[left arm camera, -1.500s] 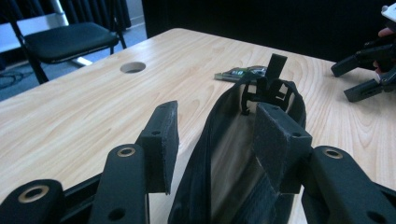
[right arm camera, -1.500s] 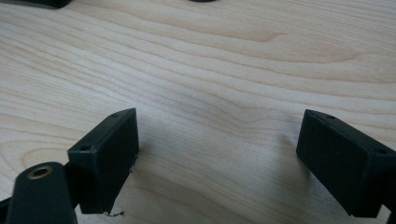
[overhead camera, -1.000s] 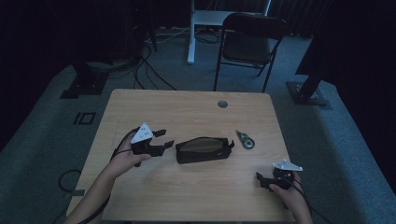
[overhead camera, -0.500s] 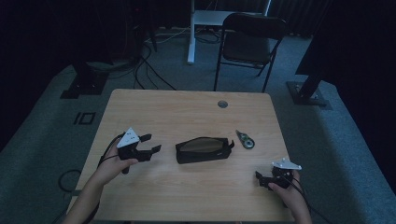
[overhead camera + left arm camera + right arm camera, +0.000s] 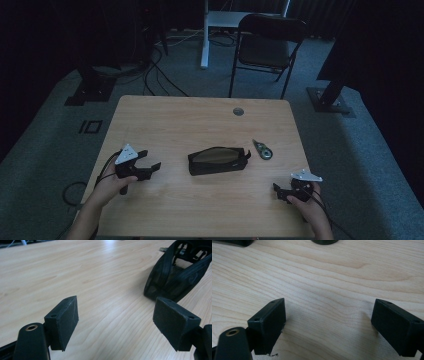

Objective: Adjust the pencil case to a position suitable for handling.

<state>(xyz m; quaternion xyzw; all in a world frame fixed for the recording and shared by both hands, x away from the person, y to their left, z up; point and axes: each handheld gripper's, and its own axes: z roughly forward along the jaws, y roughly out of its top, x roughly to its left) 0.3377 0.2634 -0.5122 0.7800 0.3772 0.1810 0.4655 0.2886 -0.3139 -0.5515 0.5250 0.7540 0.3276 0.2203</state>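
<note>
In the high view, the black pouch (image 5: 218, 160) lay near the centre of the wooden counter (image 5: 200, 120), with a small metal item (image 5: 263, 150) just to its right. The left tool (image 5: 150, 166) sat at the lower left of the frame, apart from the pouch, pointing toward it. Its jaws had just been opening and stood wide, with only bare counter between them in the left gripper view; the pouch (image 5: 175, 277) appeared at the upper right there. The right tool (image 5: 278, 190) rested at the lower right, jaws spread wide over bare wood, gripping nothing.
</note>
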